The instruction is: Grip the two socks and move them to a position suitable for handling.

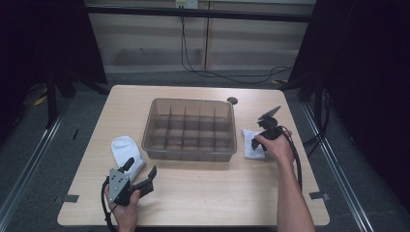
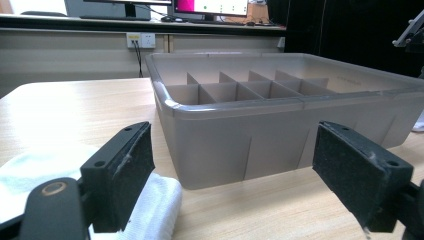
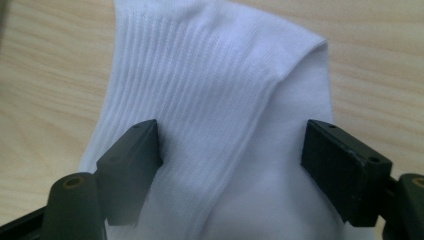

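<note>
Sitting empty on the wooden table (image 1: 193,193): the grey divided bin (image 1: 189,129), every compartment bare, so nothing looking sorted yet and both socks seemingly left to go in. Lying flat just right of the bin: a white ribbed sock (image 3: 215,100), long axis running away from the right gripper (image 3: 232,165), ribs pointing toward the far edge, with those jaws spread wide and straddling it, pads not yet pressing. Resting left of the bin: a second white sock (image 1: 126,151), just beside the left gripper (image 1: 141,175), also gaping and gripping nothing.
</note>
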Motion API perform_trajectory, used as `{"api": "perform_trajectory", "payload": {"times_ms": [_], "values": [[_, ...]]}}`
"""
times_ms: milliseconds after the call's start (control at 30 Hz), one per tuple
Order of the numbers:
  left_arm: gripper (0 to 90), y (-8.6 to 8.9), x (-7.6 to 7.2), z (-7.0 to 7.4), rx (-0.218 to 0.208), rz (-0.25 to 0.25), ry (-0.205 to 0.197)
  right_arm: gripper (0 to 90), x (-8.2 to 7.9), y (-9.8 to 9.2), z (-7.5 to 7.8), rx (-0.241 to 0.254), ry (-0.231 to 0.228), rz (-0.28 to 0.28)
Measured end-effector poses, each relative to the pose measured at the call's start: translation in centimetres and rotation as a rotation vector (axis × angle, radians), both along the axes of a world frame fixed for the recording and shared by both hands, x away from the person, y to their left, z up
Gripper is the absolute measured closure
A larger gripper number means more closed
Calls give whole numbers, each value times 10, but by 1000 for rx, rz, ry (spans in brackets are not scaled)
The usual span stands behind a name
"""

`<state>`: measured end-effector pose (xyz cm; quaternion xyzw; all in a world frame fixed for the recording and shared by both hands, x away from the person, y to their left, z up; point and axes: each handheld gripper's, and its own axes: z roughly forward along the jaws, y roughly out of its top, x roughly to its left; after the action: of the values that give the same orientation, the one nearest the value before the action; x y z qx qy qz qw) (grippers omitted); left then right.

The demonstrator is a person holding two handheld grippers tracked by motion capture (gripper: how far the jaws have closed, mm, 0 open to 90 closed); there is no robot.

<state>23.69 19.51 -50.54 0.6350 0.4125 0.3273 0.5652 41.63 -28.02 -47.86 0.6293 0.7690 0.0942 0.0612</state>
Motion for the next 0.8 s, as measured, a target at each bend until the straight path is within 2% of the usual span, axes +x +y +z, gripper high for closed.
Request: {"api": "perform_trajectory", "payload": {"times_ms": [100,200,300,367,400,467,567,600,800], "values": [[163,0,0,0,0,-3,-1,251,2,4,1,-18,26,-18],[162,0,0,0,-6,1,0,366,2,5,4,-21,44,-11],[161,0,0,0,-9,7,-5,404,3,4,4,-21,47,-26],[161,1,-1,0,-10,13,-7,487,3,5,6,-22,48,-17],[161,0,0,0,-13,9,-4,557,3,6,7,-18,51,-10],[161,0,0,0,-13,8,-4,588,3,7,7,-19,51,-6],[161,1,-1,0,-5,11,-7,694,3,7,8,-5,57,-1],[161,1,-1,0,-9,12,-7,759,2,5,8,9,59,-7],[161,0,0,0,-7,5,-6,804,-3,-2,9,49,63,-9]]}}
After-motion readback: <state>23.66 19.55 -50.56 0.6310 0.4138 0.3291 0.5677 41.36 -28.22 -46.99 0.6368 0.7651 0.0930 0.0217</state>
